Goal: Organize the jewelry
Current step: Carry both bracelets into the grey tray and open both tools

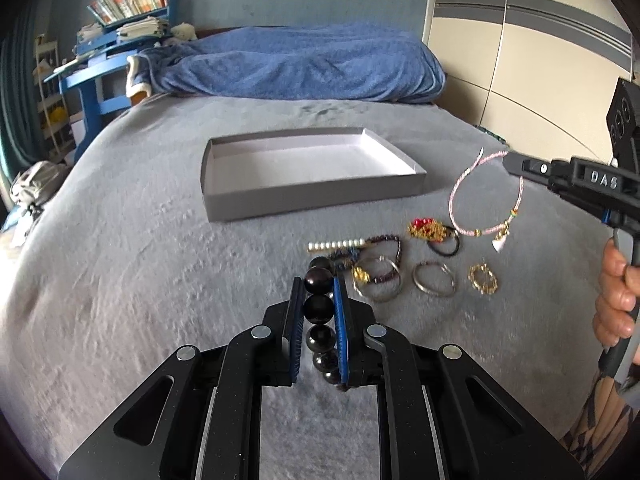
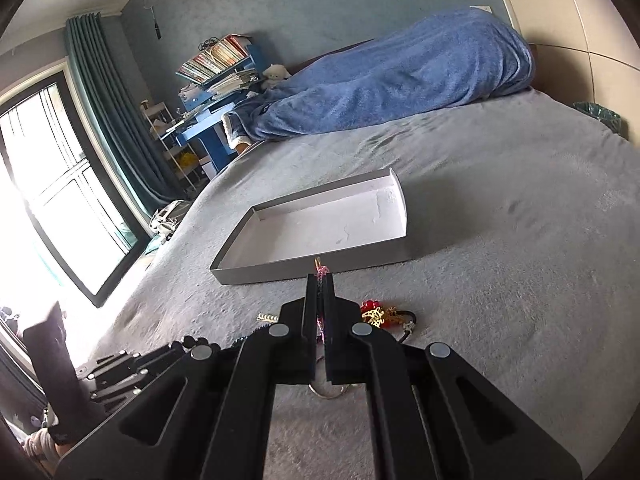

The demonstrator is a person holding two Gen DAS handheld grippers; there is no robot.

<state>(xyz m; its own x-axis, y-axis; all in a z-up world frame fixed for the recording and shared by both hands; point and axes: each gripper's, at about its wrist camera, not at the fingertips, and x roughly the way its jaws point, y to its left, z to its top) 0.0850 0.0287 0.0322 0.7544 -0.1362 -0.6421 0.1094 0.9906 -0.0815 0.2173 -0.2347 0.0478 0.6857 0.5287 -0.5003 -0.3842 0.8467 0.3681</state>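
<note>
My left gripper (image 1: 318, 280) is shut on a black bead bracelet (image 1: 319, 307), its beads lined up between the blue pads, low over the grey bedcover. My right gripper (image 2: 320, 276) is shut on a pink cord bracelet (image 1: 468, 184) that hangs in the air right of the tray; in the right wrist view only its pink end (image 2: 322, 269) shows between the jaws. The empty grey tray (image 1: 312, 196) (image 2: 312, 266) lies ahead of both. More jewelry lies on the bed: a pearl bar (image 1: 336, 245), silver rings (image 1: 434, 279), a gold ring (image 1: 483, 278), a red and gold piece (image 1: 426, 230) (image 2: 378, 314).
A blue blanket (image 1: 296, 64) is heaped at the head of the bed. A blue desk with books (image 1: 108, 48) stands at the far left, a window (image 2: 52, 200) and curtain beside it. A wardrobe (image 1: 540, 60) lines the right side.
</note>
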